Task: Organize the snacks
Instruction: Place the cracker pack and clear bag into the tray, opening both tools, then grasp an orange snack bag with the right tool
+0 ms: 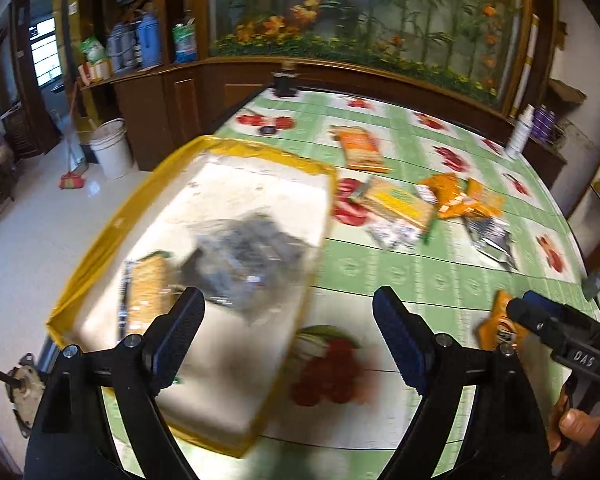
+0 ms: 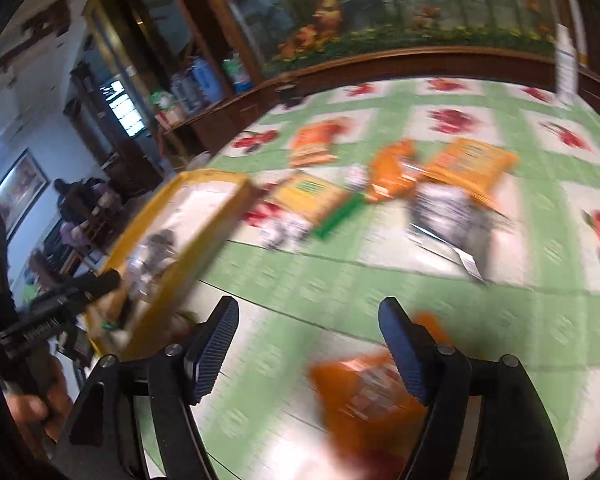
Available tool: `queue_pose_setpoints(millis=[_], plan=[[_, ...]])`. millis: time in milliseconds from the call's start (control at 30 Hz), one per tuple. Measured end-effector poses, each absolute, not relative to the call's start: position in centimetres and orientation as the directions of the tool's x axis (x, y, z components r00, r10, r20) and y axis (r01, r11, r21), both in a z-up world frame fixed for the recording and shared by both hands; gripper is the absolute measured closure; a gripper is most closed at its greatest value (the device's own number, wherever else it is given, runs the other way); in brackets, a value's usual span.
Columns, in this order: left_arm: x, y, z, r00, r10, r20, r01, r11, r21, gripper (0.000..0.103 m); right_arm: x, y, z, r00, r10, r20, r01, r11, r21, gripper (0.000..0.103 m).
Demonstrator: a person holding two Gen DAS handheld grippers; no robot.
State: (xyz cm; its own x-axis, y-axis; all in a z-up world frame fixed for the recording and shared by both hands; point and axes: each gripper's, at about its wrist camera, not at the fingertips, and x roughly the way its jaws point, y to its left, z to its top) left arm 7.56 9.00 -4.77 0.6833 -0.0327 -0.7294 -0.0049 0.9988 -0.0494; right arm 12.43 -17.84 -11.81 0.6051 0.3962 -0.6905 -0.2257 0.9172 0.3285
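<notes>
A yellow-rimmed box (image 1: 112, 228) with a white floor sits at the table's left edge. It holds a cracker packet (image 1: 148, 292) and a dark grey packet (image 1: 244, 256). My left gripper (image 1: 288, 320) hangs open over the box's near right rim, nothing between its fingers. Loose snacks lie beyond: an orange packet (image 1: 360, 146), a yellow cracker pack (image 1: 396, 204), orange bags (image 1: 456, 196), a silver bag (image 1: 492, 240). My right gripper (image 2: 308, 340) is open low over the green cloth. A blurred orange packet (image 2: 364, 392) lies by its right finger (image 2: 404, 352); whether they touch I cannot tell.
A white bottle (image 1: 520, 132) stands at the table's far right edge and a dark jar (image 1: 284, 80) at the far edge. A small dark lid (image 1: 268, 131) lies near it. On the floor to the left are a white bucket (image 1: 110, 148) and a broom.
</notes>
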Motion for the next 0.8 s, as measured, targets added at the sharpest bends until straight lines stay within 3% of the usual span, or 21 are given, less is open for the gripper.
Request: queue_pose_setpoints(millis=[333, 633, 800], plan=[[9.5, 2.3, -6.5, 0.646, -0.073, -0.760, 0.094, 0.995, -0.016, 0.016, 10.3, -19.7, -13.4, 0.590, 0.364, -0.721, -0.220, 0.931, 0.290, 0.025], [14.5, 1.2, -8.6, 0.610, -0.081, -0.788, 0.040, 0.997, -0.071, 0.016, 11.0, -16.1, -14.5, 0.590, 0.258, -0.765, -0.269, 0.956, 0.115, 0.024], [17.0, 1.1, -10.7, 0.597, -0.037, -0.801, 0.005, 0.999, -0.042, 0.017, 12.1, -16.5, -14.5, 0.582, 0.261, -0.770, -0.266, 0.956, 0.123, 0.024]])
